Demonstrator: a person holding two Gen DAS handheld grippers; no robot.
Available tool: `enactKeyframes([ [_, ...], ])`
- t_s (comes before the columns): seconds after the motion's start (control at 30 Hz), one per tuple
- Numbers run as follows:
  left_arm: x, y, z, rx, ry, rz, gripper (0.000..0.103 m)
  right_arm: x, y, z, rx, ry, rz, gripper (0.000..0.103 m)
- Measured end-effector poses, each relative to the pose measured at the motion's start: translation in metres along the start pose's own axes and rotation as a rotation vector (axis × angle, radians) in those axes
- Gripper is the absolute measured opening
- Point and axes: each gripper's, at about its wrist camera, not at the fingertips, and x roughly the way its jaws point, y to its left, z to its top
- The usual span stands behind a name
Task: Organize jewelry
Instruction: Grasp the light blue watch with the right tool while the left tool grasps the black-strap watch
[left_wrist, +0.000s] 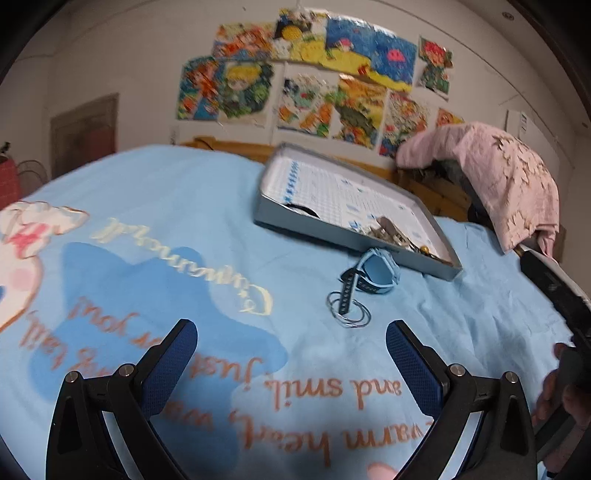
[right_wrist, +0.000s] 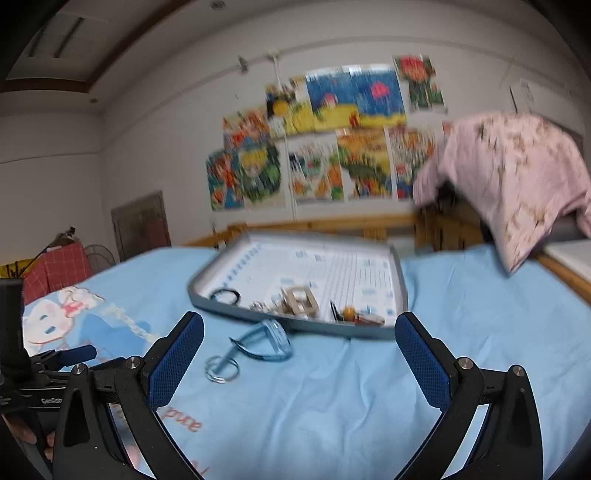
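Blue watch (left_wrist: 376, 271) beside tray (left_wrist: 354, 240).

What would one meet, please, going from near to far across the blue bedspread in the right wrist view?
Thin silver wire rings → light blue watch with dark strap → shallow grey tray holding jewelry → wooden bed rail → white wall with colourful posters.

Pale blue bedsheet (left_wrist: 424, 350) printed with orange script; shallow grey cardboard tray (left_wrist: 354, 236) lined in white, seemingly blue-gridded; light-blue plastic watch (left_wrist: 378, 271).
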Motion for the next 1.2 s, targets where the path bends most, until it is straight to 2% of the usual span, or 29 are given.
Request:
enactKeyframes([
  [0.07,0.011,-0.001,0.003,0.006,0.010,-0.017,0.102,0.018,-0.003,-0.004,0.023,0.043,0.002,0.101],
  [0.17,0.026,-0.005,0.007,0.028,0.021,-0.044,0.092,0.043,-0.006,-0.012,0.037,0.096,0.027,0.098],
  [0.23,0.036,-0.007,0.009,0.044,0.036,-0.057,0.080,0.056,-0.006,-0.015,0.028,0.118,0.038,0.088],
  [0.27,0.043,-0.008,0.010,0.050,0.049,-0.068,0.078,0.066,-0.005,-0.016,0.018,0.138,0.048,0.078],
  [0.33,0.053,-0.009,0.010,0.057,0.073,-0.089,0.065,0.081,-0.005,-0.019,0.020,0.175,0.068,0.067],
  [0.53,0.083,-0.011,0.008,0.067,0.146,-0.127,0.041,0.124,0.000,-0.025,0.005,0.256,0.124,0.053],
  [0.7,0.098,-0.011,0.010,0.067,0.181,-0.136,0.032,0.151,0.007,-0.031,0.014,0.296,0.163,0.043],
  [0.9,0.118,-0.022,0.011,0.130,0.236,-0.130,0.026,0.172,0.016,-0.038,-0.001,0.322,0.181,0.041],
  [1.1,0.127,-0.025,0.010,0.149,0.273,-0.111,0.011,0.180,0.019,-0.044,-0.004,0.350,0.185,0.041],
  [1.2,0.128,-0.028,0.009,0.165,0.277,-0.102,0.008,0.186,0.024,-0.046,-0.021,0.366,0.189,0.040],
])
